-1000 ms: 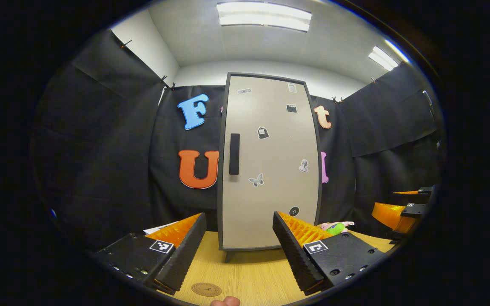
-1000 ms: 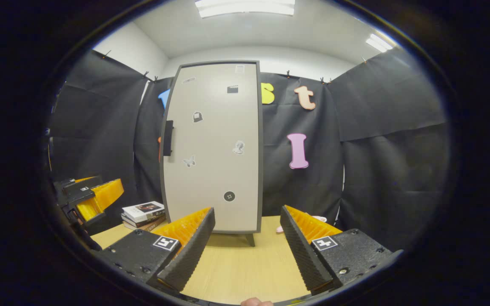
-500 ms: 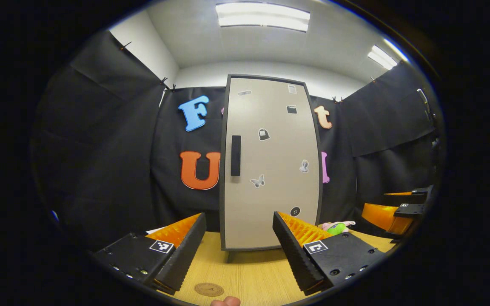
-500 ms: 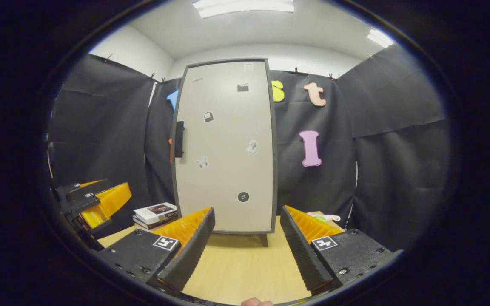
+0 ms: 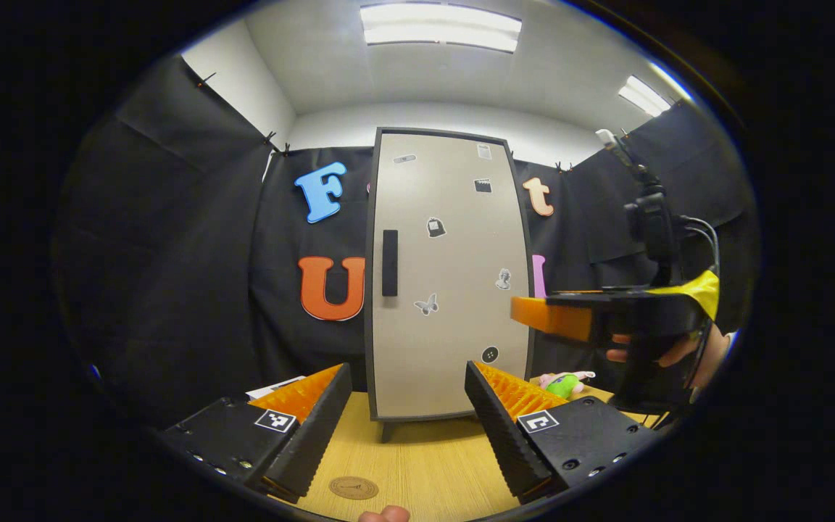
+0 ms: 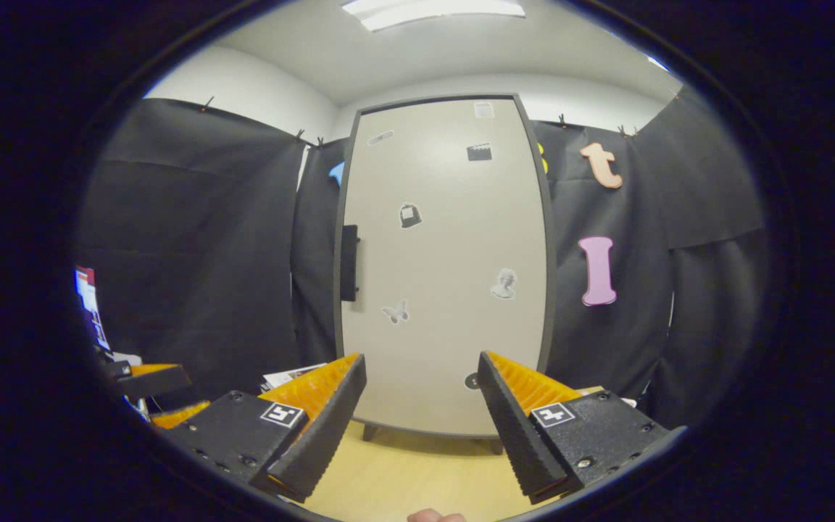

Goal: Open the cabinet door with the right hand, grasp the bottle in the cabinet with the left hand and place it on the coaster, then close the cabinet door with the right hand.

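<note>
Both fingers of the left gripper are standing wide apart and holding nothing. Both fingers of the right gripper are spread wide too, gripping nothing. One tall beige cabinet with a dark frame is standing straight ahead of each pair, its door shut, so what is inside is hidden. One black bar handle is sitting on the door's left edge. One round brown coaster is lying on the light wooden table between the left gripper's fingers.

Beige cabinet door — dark frame, black handle; pale wood table.
</note>
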The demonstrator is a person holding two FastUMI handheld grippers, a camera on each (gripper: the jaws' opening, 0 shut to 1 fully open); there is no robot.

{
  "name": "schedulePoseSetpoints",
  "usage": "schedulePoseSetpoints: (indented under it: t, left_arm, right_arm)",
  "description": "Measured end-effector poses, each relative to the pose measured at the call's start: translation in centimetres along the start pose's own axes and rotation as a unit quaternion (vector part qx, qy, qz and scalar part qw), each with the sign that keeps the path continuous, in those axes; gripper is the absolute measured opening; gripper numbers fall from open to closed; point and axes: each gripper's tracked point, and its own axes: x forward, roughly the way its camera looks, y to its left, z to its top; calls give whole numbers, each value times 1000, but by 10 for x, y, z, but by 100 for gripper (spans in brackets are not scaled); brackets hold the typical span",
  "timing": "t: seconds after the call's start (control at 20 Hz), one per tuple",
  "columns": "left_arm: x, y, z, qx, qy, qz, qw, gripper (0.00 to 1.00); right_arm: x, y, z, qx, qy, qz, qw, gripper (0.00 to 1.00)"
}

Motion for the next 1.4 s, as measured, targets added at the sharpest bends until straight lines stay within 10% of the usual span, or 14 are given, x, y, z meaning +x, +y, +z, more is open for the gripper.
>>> schedulePoseSetpoints:
  t: [0.7,1.25,1.4]
  left_arm:
    - [-17,7,1,15,2,8,1000,95]
    - [-15,19,1,15,5,20,1000,95]
    - [-13,24,4,13,1,25,1000,95]
  right_arm:
    - [189,77,58,-18,43,47,998,99]
    - [237,104,58,1,56,41,998,95]
    - [240,110,65,2,45,44,998,81]
